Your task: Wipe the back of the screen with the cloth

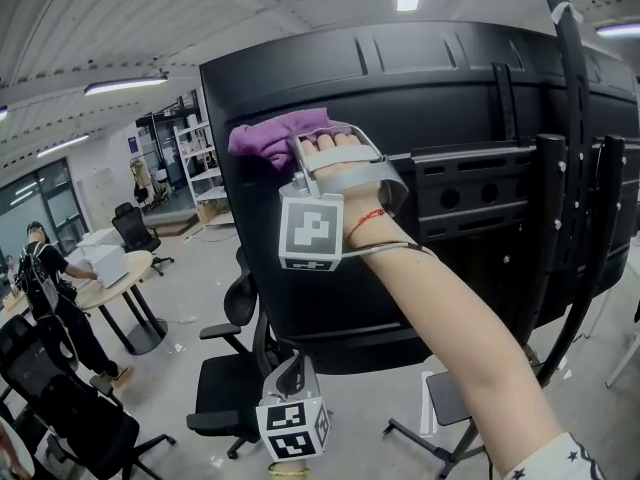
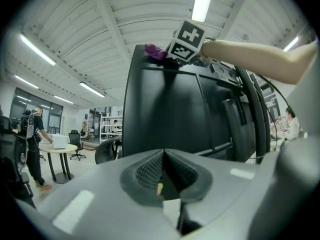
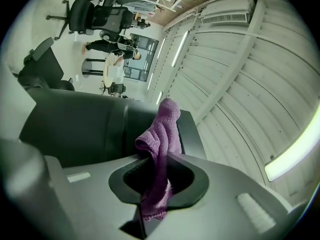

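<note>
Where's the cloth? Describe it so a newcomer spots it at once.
Find the big black screen back filling the head view. Near its top left corner, the right gripper holds a bunched cloth against it. It is the only purple thing there.

A soft purple terry cloth [image 1: 275,136] shows against the glossy black plastic back of the large screen [image 1: 300,268]. The pale grey right gripper [image 3: 156,170] and left gripper [image 2: 164,158] each carry a cube patterned in black-and-white squares. The thin cord bracelet [image 1: 366,220] is red.
</note>
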`<state>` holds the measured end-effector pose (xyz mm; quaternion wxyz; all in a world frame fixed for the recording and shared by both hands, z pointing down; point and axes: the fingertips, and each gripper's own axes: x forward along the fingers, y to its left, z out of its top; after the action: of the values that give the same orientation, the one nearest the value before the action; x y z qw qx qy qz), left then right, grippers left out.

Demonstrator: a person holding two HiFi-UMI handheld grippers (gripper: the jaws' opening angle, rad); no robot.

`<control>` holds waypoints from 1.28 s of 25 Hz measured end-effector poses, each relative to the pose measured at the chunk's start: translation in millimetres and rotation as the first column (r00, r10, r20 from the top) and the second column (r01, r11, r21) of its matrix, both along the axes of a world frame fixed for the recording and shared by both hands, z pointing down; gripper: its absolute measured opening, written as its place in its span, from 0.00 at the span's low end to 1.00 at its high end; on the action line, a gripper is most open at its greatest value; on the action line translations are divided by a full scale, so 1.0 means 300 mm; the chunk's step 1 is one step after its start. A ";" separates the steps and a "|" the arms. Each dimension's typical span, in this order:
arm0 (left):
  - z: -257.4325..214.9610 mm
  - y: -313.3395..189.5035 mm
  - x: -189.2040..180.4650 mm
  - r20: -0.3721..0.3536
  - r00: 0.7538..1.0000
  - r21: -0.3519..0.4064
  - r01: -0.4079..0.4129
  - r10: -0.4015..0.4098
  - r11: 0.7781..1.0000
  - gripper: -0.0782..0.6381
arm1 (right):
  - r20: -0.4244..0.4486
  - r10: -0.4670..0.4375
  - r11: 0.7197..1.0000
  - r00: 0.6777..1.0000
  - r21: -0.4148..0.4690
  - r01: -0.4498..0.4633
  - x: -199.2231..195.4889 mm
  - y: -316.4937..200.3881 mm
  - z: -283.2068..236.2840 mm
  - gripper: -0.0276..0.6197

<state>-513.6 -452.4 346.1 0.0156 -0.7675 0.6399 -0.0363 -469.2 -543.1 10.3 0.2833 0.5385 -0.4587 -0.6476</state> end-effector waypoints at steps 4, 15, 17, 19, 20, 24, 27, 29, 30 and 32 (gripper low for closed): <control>0.019 0.004 -0.008 -0.002 1.000 0.003 0.015 -0.015 1.000 0.12 | 0.083 -0.076 0.995 0.994 -0.052 0.081 -0.003 0.025 0.135 0.13; 0.107 -0.005 -0.054 -0.052 0.998 -0.021 0.045 -0.046 0.999 0.12 | 0.039 -0.060 0.958 0.997 -0.278 0.069 0.058 0.064 0.756 0.13; 0.121 -0.003 -0.052 -0.052 0.998 -0.023 0.040 -0.041 0.999 0.12 | 0.035 -0.057 0.941 0.998 -0.331 0.066 0.070 0.068 0.878 0.13; 0.142 -0.002 -0.047 -0.050 0.998 -0.031 0.035 -0.036 0.999 0.12 | 0.031 -0.054 0.919 0.998 -0.389 0.062 0.078 0.077 0.996 0.13; 0.154 -0.001 -0.043 -0.049 0.998 -0.036 0.032 -0.033 0.999 0.12 | 0.026 -0.051 0.905 0.998 -0.421 0.057 0.081 0.083 1.053 0.13; 0.196 -0.003 -0.030 -0.042 0.999 -0.055 0.017 -0.020 0.998 0.12 | 0.012 -0.042 0.849 0.999 -0.527 0.042 0.080 0.103 1.242 0.13; 0.228 -0.002 -0.020 -0.030 0.999 -0.073 0.011 -0.013 0.997 0.12 | 0.039 -0.039 0.826 0.998 -0.561 0.054 0.084 0.116 1.320 0.13; 0.244 -0.002 -0.009 -0.027 1.000 -0.085 0.004 -0.006 0.996 0.12 | 0.053 -0.039 0.833 0.998 -0.550 0.062 0.087 0.117 1.326 0.13; 0.248 -0.001 -0.004 -0.027 1.000 -0.087 0.001 -0.003 0.996 0.12 | 0.062 -0.042 0.833 0.997 -0.550 0.069 0.087 0.116 1.324 0.13; 0.247 0.004 0.006 -0.026 1.000 -0.087 -0.003 0.001 0.996 0.12 | 0.091 -0.051 0.830 0.995 -0.549 0.093 0.086 0.114 1.315 0.13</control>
<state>-511.7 -451.1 420.3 -0.0261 -0.7685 0.6370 -0.0543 -443.5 -509.0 404.8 0.3853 0.4392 -0.6559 -0.4778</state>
